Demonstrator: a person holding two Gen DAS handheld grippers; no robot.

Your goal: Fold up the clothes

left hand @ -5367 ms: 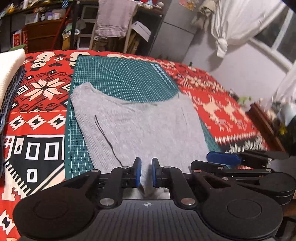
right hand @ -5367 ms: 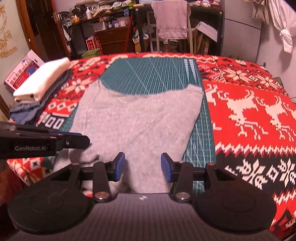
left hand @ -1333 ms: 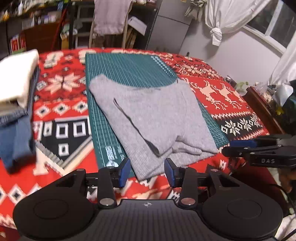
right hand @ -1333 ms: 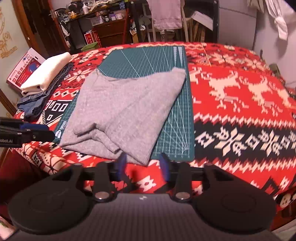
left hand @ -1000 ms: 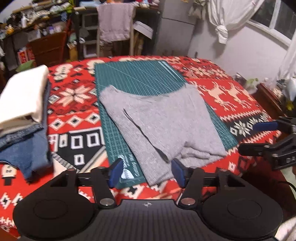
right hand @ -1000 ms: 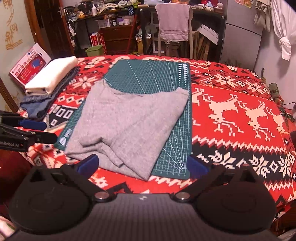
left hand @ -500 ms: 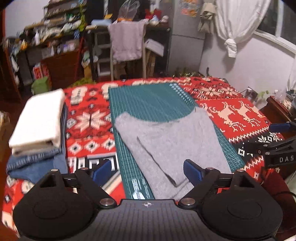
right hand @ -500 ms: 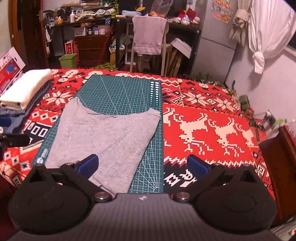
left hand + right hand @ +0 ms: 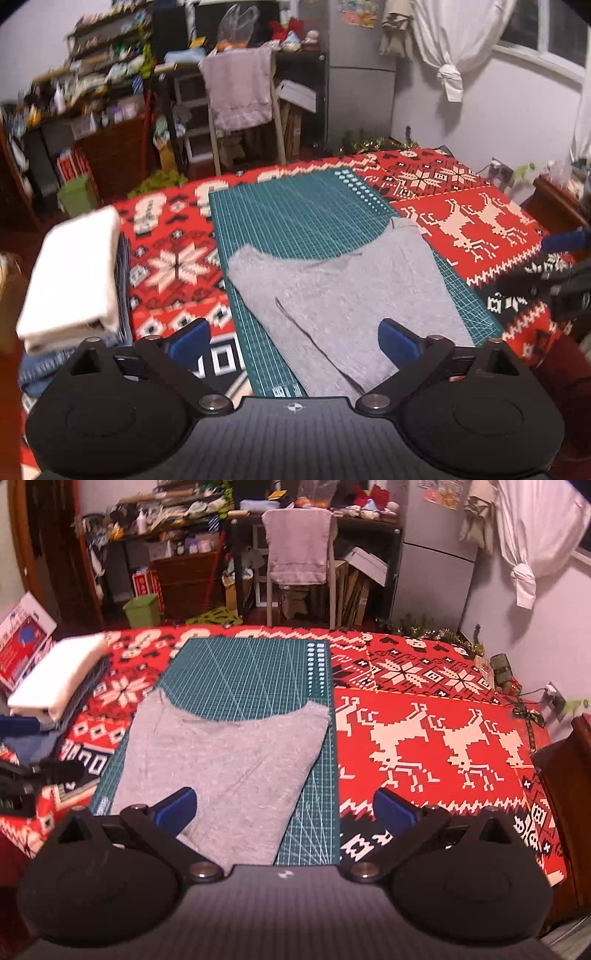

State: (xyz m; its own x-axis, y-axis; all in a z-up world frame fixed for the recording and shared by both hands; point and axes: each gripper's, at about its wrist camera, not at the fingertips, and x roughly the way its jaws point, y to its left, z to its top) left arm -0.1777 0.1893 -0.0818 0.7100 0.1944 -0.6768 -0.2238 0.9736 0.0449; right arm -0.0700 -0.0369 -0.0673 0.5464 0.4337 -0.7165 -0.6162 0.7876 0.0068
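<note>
A grey knit garment [image 9: 343, 295] [image 9: 225, 760] lies partly folded on a green cutting mat [image 9: 295, 214] [image 9: 251, 672], one side laid over the middle. My left gripper [image 9: 295, 341] hangs open above the garment's near edge, nothing between its blue pads. My right gripper [image 9: 284, 812] is also open and raised over the garment's near right corner and the mat's edge, holding nothing. The right gripper's tips [image 9: 561, 258] show at the right edge of the left wrist view; the left gripper's tips [image 9: 40, 771] show at the left edge of the right wrist view.
A red patterned blanket [image 9: 436, 731] covers the bed. A stack of folded clothes, white on top of denim [image 9: 74, 280] [image 9: 55, 675], sits at the left. A chair draped with a pinkish cloth [image 9: 299, 550], cluttered shelves and a wooden side table [image 9: 569, 775] surround the bed.
Both grippers let go of the garment, opened wide and pulled back and up. The garment's near part now lies folded on the mat.
</note>
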